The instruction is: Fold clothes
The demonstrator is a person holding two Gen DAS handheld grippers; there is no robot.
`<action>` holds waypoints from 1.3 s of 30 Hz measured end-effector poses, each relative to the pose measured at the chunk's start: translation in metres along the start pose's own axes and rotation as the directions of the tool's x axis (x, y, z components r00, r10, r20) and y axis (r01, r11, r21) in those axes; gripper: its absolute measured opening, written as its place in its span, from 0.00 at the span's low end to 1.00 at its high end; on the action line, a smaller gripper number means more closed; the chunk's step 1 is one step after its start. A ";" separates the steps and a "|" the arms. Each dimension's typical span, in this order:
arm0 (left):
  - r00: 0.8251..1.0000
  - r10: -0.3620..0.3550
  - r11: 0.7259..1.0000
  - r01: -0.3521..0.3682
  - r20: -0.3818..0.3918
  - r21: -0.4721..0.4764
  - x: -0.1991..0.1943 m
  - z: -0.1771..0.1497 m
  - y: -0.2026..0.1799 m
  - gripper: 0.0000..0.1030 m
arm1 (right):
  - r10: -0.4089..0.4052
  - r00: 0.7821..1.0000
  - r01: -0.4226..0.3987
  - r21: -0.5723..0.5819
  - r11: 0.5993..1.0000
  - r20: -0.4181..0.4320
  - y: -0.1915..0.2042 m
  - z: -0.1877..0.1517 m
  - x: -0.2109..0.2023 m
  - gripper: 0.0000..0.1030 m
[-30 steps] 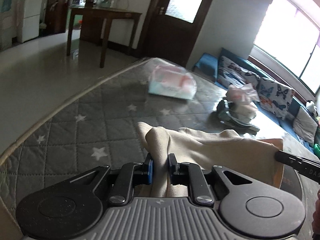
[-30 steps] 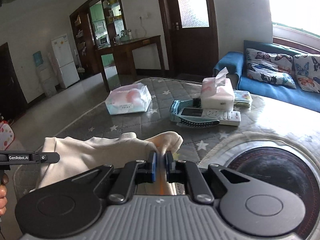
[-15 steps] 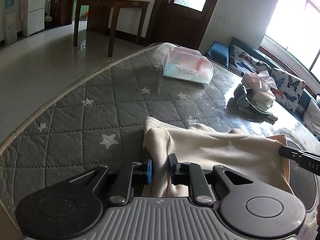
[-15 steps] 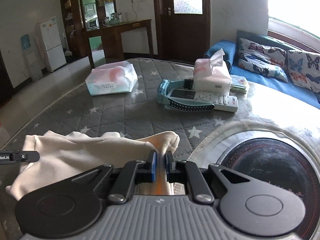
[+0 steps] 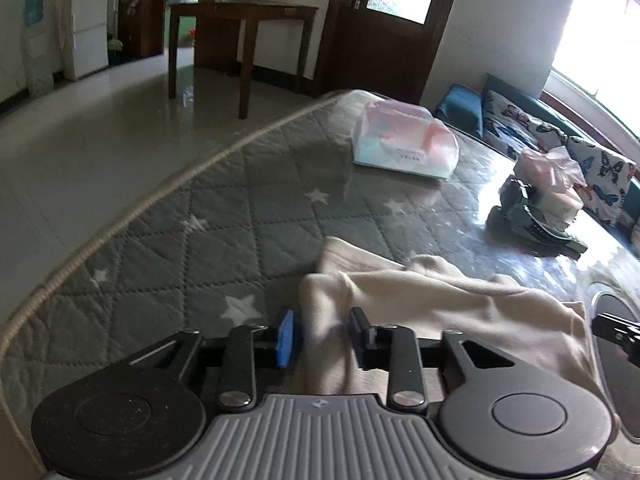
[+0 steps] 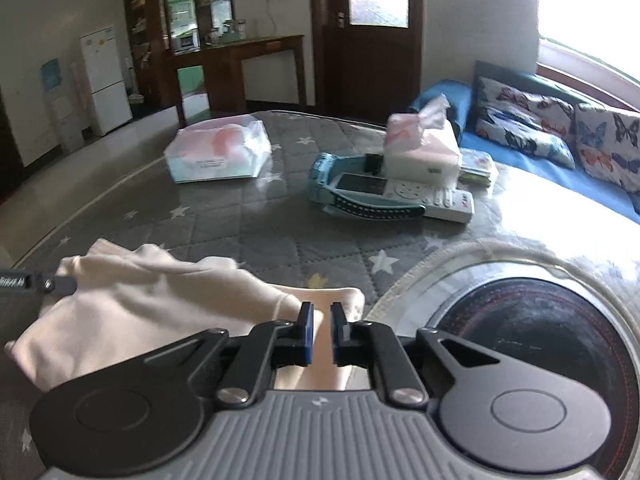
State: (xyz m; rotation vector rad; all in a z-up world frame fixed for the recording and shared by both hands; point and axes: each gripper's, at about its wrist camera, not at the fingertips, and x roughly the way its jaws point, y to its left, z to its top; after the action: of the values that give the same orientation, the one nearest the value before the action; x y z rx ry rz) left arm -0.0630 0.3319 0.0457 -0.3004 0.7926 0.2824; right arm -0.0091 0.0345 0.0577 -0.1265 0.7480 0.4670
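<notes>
The cream soft-knit garment (image 5: 440,304) is laid on the grey quilted star-patterned tabletop (image 5: 200,240). It sits loose between the left claw (image 5: 322,336), whose jaws have just been opening, and is clamped by the right claw (image 6: 320,334). The right corner is best released once flat.

Window (image 6: 580,12) daylight glares right; fisheye edges bend, slightly blurred.

Both units I am running look alike: left gripper (image 5: 322,334) and right gripper (image 6: 321,332) each have a ribbed grey housing with a small embossed logo, two round black discs at the sides, black linkage arms on silver pivot screws, and one blue pad facing one black pad.
</notes>
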 end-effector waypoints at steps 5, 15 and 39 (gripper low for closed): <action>0.999 0.028 0.997 -0.030 0.027 0.070 -0.008 -0.007 -0.008 0.56 | 0.089 0.996 -0.089 -0.051 0.995 -0.013 0.010 -0.005 -0.014 0.22; 0.993 0.053 0.977 -0.073 0.103 0.202 -0.033 -0.040 -0.038 0.80 | 0.178 0.984 -0.179 -0.190 0.965 -0.022 0.050 -0.026 -0.037 0.34; 0.983 0.117 0.952 -0.151 0.141 0.265 -0.031 -0.069 -0.057 0.99 | 0.144 0.989 -0.146 -0.184 0.972 -0.024 0.072 -0.057 -0.043 0.41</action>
State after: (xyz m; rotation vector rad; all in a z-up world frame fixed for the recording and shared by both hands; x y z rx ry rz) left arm -0.1081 0.2496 0.0316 0.0332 0.7202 0.3118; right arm -0.1048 0.0671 0.0488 -0.2494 0.7258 0.6758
